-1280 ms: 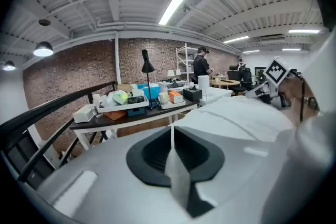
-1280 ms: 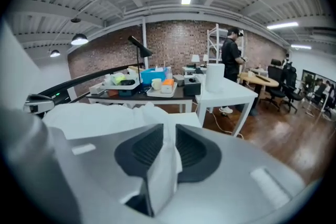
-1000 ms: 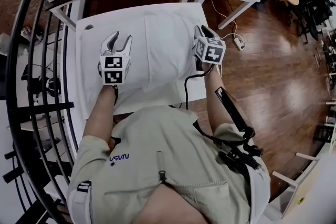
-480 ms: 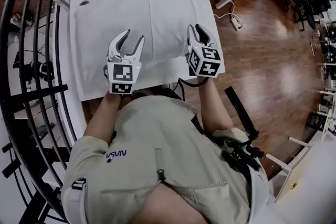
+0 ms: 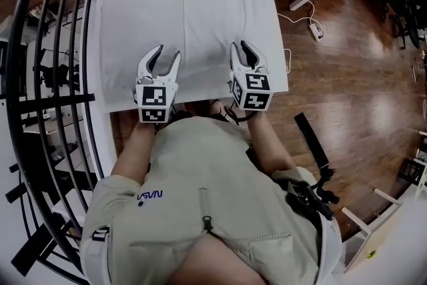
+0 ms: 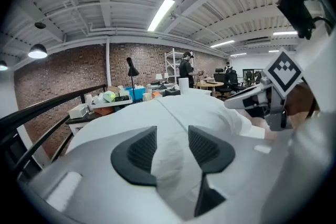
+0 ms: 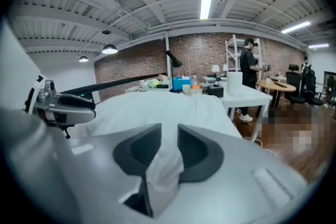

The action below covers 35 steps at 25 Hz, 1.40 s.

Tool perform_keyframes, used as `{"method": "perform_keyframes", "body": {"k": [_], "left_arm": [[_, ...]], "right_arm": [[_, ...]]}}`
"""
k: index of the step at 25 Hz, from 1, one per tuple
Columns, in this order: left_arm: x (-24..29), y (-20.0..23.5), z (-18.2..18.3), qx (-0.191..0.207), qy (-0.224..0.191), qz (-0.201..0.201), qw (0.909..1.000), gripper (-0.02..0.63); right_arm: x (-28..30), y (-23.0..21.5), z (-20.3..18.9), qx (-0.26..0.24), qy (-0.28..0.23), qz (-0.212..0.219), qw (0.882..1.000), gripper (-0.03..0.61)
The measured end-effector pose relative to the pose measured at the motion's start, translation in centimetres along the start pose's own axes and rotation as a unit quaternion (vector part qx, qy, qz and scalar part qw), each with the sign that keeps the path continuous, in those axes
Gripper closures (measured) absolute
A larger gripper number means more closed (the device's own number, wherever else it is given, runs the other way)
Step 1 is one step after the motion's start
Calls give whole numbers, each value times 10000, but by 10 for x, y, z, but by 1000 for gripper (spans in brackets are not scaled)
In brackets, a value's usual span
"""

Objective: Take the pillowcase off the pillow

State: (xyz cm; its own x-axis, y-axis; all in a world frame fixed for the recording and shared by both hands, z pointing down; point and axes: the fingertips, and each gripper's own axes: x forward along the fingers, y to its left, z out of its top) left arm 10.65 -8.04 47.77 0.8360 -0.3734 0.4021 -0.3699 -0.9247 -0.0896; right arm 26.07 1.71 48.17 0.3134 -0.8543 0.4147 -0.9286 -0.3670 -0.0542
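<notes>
We find the white pillowcase (image 5: 200, 10) spread over most of the white table (image 5: 105, 50). The pillow is fully covered by it and does not show. A straight seam line (image 5: 184, 23) runs near to far along the cloth.

The left gripper (image 5: 167, 53) is over the near left part of the pillowcase. The right gripper (image 5: 241, 46) is over the near right part. They are well apart, and both point toward the far side.

In the left gripper view, the jaws stand at a moderate width, and a rumpled fold of pillowcase fills the gap between the pads. In the right gripper view, the jaws stand narrower and pinch a bunched fold of the same cloth.

A black railing (image 5: 40, 77) stands left of the table. A wooden floor (image 5: 347, 77) lies to the right, with a power strip (image 5: 315, 30) on it. A cluttered side table (image 6: 105, 102) stands beyond the far edge.
</notes>
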Motion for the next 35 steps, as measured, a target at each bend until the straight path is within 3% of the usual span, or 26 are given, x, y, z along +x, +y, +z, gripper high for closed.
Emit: {"method": "perform_keyframes", "body": {"k": [7,11,19,31,33,35], "left_arm": [[-2,-13,-13,-311,18,507,9982,416],[-9,-12,-32,-405,140,586,9974,416],[-7,-13,-66,-159,632,346,9973,416],[17,-12,-87,0,871,19,9962,411],[21,-12,-91,50,944,18,9955,433],[20,-9,-88,167,956,40,9953,498]], "right_arm": [[-2,22,-26,-385,98,619,9973,483],[-2,38,-42,-449,277,755,9957,468],[2,39,-65,-277,761,380,9960,460],[17,45,-80,-286,1146,128,9929,462],[18,44,-79,-307,1187,74,9924,488],[18,42,-77,-271,1176,-5,9927,549]]}}
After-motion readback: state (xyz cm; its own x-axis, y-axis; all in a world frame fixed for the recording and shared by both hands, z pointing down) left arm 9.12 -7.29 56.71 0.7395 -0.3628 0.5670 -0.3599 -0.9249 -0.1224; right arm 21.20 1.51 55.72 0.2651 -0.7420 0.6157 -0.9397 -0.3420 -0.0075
